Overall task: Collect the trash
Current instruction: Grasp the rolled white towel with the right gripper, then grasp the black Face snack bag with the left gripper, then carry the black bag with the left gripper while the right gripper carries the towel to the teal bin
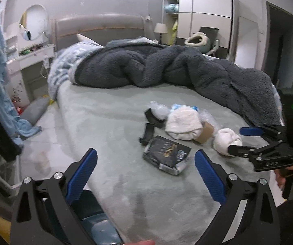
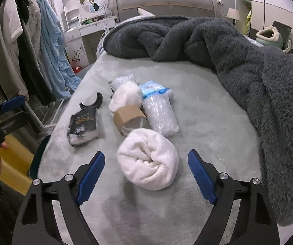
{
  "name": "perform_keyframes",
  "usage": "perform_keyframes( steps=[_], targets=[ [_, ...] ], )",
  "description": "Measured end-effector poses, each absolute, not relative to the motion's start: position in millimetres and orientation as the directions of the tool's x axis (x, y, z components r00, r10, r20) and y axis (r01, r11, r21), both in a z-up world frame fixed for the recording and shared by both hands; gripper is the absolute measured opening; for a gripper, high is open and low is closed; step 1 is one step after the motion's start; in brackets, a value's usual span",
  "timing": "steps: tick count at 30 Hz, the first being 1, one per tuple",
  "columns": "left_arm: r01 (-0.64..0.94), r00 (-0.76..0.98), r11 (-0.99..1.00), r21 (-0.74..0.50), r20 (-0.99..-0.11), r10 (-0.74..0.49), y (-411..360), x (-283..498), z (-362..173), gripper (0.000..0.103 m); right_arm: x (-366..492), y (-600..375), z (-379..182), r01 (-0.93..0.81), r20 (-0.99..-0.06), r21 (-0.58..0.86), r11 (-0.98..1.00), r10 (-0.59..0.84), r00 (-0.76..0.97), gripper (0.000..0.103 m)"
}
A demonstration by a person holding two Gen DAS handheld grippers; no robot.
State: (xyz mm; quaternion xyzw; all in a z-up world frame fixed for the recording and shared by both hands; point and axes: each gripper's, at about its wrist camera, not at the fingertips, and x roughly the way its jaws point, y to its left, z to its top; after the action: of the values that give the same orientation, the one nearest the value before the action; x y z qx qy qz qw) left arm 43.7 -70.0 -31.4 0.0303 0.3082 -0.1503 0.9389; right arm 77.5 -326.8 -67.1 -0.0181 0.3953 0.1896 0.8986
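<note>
Our right hand-held gripper [image 2: 146, 175] hangs wide apart around the rolled white towel [image 2: 148, 159] in the middle of the bed [image 2: 207, 122]. Our left hand-held gripper [image 1: 146, 167] is apart too, empty, near the black wrapper [image 1: 166, 154]. A crushed plastic bottle [image 2: 159, 110] lies behind the cardboard tube [image 2: 129, 115].

A cluster of items is spread on the bed [image 2: 197, 106], in front of the heaped blanket [image 2: 217, 38]. In the right wrist view, the rolled towel [image 2: 148, 159] is placed nearest, between the spread fingers of the right gripper [image 2: 146, 175]. Behind it the cardboard tube [image 2: 128, 116] is laid, with a plastic bottle [image 2: 159, 110] to its right and a second towel [image 2: 126, 96] just behind. The flat packet [image 2: 84, 127] is set to the left, a curved clip [image 2: 92, 103] behind it. The left gripper [image 1: 145, 169] is held over the bed edge, before the packet.
</note>
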Motion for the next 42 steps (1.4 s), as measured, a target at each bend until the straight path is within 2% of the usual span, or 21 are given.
perform_keyframes(
  steps=[5, 9, 14, 19, 22, 34, 35, 37, 42],
  targets=[
    [0.322, 0.732, 0.946, -0.05, -0.62, -0.282, -75.1, 57.0, -42.9, 0.097, 84.3, -324.6, -79.4, -0.374, -0.739, 0.088, 0.923, 0.313, 0.597, 0.085],
    [0.367, 0.686, 0.927, -0.081, -0.649, -0.329, -81.2, 66.0, -53.4, 0.097, 90.8, -324.8, -84.0, -0.384, -0.744, 0.093, 0.919, 0.32, 0.586, 0.076],
    [0.412, 0.664, 0.909, -0.067, -0.661, -0.35, -90.8, 79.5, -65.0, 0.097, 94.1, -327.1, -86.0, -0.402, -0.749, 0.102, 0.91, 0.336, 0.571, 0.072],
    [0.42, 0.646, 0.903, -0.093, -0.669, -0.369, -91.1, 90.1, -71.8, 0.098, 94.9, -325.3, -89.9, -0.41, -0.764, 0.088, 0.908, 0.326, 0.557, 0.059],
    [0.425, 0.624, 0.9, -0.1, -0.687, -0.371, -92.9, 97.6, -77.9, 0.098, 93.5, -325.2, -87.1, -0.413, -0.761, 0.085, 0.907, 0.327, 0.56, 0.055],
    [0.486, 0.572, 0.864, -0.134, -0.699, -0.43, -104.5, 112.8, -94.1, 0.096, 89.1, -337.6, -57.9, -0.426, -0.691, 0.16, 0.89, 0.41, 0.596, 0.055],
    [0.492, 0.567, 0.861, -0.127, -0.703, -0.428, -106.8, 113.4, -95.6, 0.095, 90.5, -338.2, -56.8, -0.425, -0.687, 0.164, 0.89, 0.412, 0.599, 0.055],
    [0.498, 0.562, 0.861, -0.105, -0.717, -0.413, -111.5, 114.3, -98.4, 0.083, 92.3, -339.9, -52.6, -0.421, -0.672, 0.169, 0.891, 0.417, 0.612, 0.055],
    [0.495, 0.562, 0.859, -0.127, -0.708, -0.429, -106.5, 114.7, -96.0, 0.079, 90.7, -332.7, -36.6, -0.441, -0.621, 0.173, 0.88, 0.446, 0.645, 0.055]
  ],
)
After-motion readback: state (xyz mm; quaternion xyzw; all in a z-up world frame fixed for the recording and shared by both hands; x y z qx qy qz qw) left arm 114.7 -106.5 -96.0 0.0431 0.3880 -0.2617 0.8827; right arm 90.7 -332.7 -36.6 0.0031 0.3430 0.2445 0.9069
